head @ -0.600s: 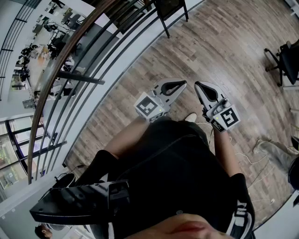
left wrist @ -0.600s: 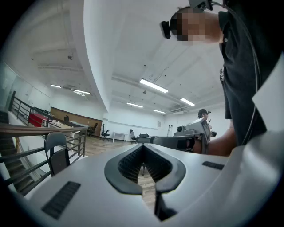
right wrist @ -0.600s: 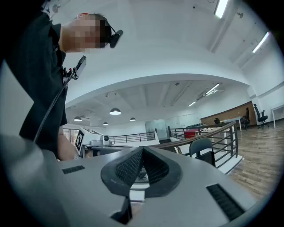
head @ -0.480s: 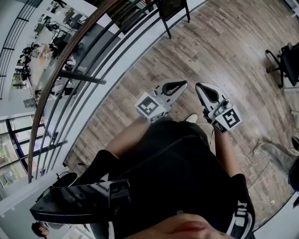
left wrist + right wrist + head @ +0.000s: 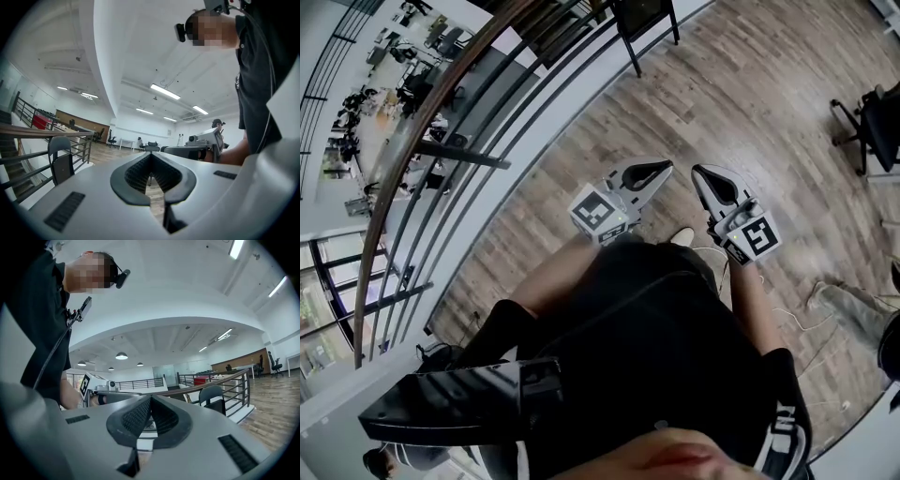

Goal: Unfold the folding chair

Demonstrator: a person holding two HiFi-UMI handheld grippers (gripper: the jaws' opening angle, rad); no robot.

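Observation:
A dark chair (image 5: pixel 643 26) stands on the wood floor by the railing, far ahead of me; only its legs and lower part show in the head view. The left gripper view shows the chair (image 5: pixel 60 160) with its rounded back beside the rail, and so does the right gripper view, where the chair (image 5: pixel 213 400) stands at the right. My left gripper (image 5: pixel 667 168) and right gripper (image 5: pixel 697 172) are held side by side, level, in front of my body. Both are shut with nothing between their jaws, and both are well short of the chair.
A curved railing (image 5: pixel 459 141) runs along the left, with a drop to a lower floor beyond it. A black office chair (image 5: pixel 870 120) stands at the right edge. Thin cables (image 5: pixel 802 317) lie on the floor by my right side. My shoe (image 5: pixel 682 236) shows below the grippers.

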